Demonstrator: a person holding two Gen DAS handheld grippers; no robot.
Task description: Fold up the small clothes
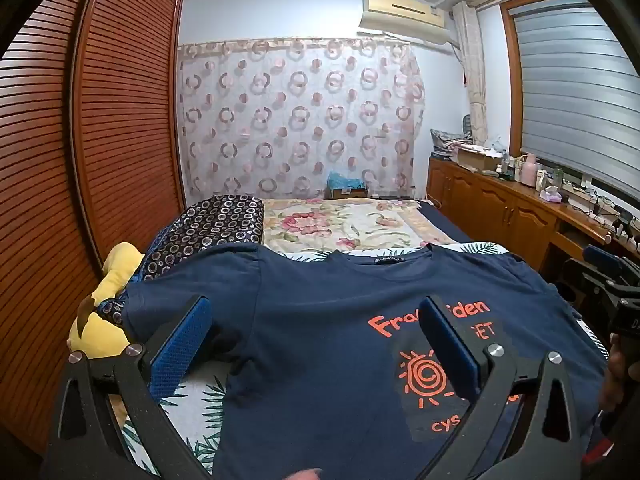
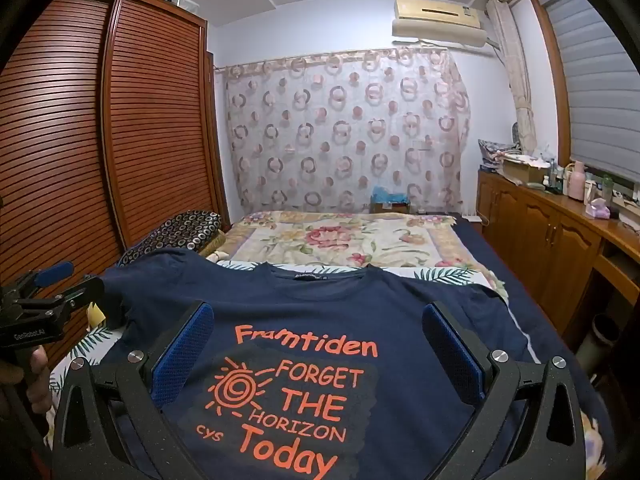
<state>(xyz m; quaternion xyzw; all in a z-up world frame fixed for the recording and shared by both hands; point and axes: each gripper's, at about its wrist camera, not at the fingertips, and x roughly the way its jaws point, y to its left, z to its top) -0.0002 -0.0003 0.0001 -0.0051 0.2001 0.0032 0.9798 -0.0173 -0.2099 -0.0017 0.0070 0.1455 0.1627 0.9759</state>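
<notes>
1. Standing at the far left, a louvred wooden wardrobe (image 1: 100,120) runs along the bed (image 2: 500,256), with a yellow plush toy (image 1: 112,280) and a dark cushion with a ring pattern (image 1: 208,224) tucked beside it.
2. The left gripper (image 1: 316,344) hangs above the near end of the bed with its jaws spread wide and nothing between the blue pads (image 1: 180,348); in the right wrist view it shows at the left edge, gripped by a hand (image 2: 36,376).
3. The T-shirt (image 2: 320,304) is navy blue with short sleeves, spread flat and face up on a leaf-print sheet (image 1: 200,400), neck opening away from the cameras and a small label inside the collar.
4. Its chest bears an orange print (image 2: 288,392): "Framtiden", a spiral sun, "FORGET THE HORIZON", "cys" and "Today".
5. The shirt's left sleeve lies under the left gripper's left finger; the sun sits beneath its right finger.
6. The right gripper (image 2: 318,352) hovers over the middle of the shirt, jaws fully apart and empty, the print lying between its fingers below them.
7. Beyond the shirt lies a floral blanket (image 2: 340,240), then a circle-patterned curtain (image 2: 344,132).
8. On the right stand a wooden cabinet (image 2: 552,232) with clutter on top and a blinded window (image 1: 580,92).
</notes>
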